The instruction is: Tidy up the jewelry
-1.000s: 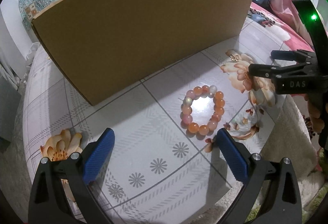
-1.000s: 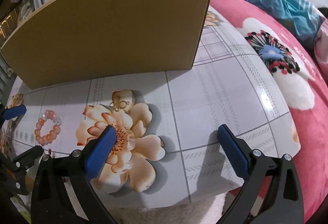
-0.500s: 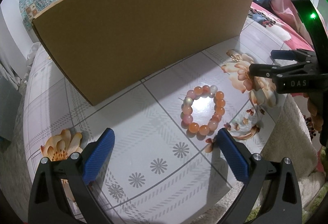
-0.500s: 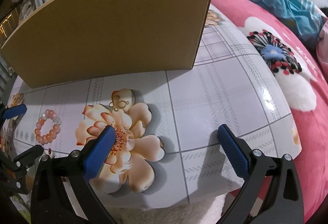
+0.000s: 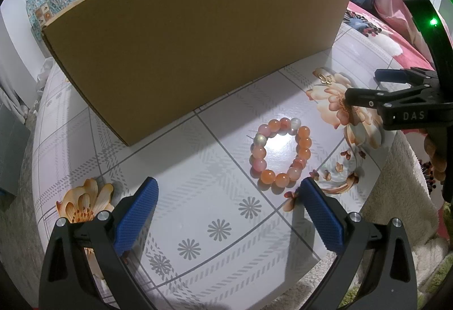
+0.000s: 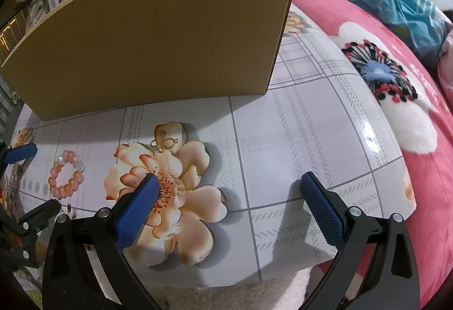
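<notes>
Two pieces of jewelry lay on the table (image 5: 198,225) in front of me: a beaded bracelet (image 5: 280,151) of orange and pink beads, and a small gold butterfly pendant (image 6: 164,141). Both rested flat on the glossy tile-and-flower patterned surface, well apart from each other, with neither of my tools touching them.

My left gripper (image 5: 229,208) was released, its blue-padded fingers (image 5: 138,216) spread wide and holding nothing. The bracelet sat just ahead of it, nearer the right-hand finger than the left. My right gripper (image 6: 228,203) was likewise released and empty, its fingers spread above the table's near edge. One of its pads overlapped the big printed peach flower (image 6: 181,185) in the camera's view, and the pendant lay on the upper petals of that flower, a little beyond the pad.

From the left wrist camera I could see the right gripper at the right edge, with a green light showing on its frame and fingers of the holding hand (image 5: 434,157) below it.

Behind both pieces stood a tall cardboard box (image 5: 198,55), its plain brown wall filling most of both views; I could not see inside it. A pink floral blanket (image 6: 396,89) and a blue quilt (image 6: 390,1) lay on the bed to the right of the table.
</notes>
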A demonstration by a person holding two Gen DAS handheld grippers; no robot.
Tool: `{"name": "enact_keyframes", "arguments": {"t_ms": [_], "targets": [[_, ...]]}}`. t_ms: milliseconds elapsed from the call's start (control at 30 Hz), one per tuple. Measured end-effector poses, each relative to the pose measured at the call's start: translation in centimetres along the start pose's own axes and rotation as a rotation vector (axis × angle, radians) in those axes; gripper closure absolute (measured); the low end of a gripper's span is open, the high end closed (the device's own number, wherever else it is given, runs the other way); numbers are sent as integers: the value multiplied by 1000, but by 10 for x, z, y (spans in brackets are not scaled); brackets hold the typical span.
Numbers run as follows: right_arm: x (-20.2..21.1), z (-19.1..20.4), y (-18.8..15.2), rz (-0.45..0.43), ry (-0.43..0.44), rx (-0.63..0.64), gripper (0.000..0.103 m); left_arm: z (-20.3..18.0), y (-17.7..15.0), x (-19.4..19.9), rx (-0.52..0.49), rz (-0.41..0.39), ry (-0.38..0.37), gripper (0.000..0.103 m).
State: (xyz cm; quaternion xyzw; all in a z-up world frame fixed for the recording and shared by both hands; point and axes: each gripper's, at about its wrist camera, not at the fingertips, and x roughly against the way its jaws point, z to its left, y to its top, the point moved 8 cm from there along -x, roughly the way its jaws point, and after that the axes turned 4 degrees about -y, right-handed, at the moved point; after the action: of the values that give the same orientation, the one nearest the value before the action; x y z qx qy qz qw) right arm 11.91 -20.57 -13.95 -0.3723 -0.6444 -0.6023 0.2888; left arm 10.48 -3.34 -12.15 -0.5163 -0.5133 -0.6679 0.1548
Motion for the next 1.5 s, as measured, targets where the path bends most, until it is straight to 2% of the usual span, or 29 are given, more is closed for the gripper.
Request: {"name": "enact_keyframes", "arguments": {"t_ms": [1500], "targets": [[-2,0,3,5,3,-2,8,0,0,0,0,0,1,5]]}}
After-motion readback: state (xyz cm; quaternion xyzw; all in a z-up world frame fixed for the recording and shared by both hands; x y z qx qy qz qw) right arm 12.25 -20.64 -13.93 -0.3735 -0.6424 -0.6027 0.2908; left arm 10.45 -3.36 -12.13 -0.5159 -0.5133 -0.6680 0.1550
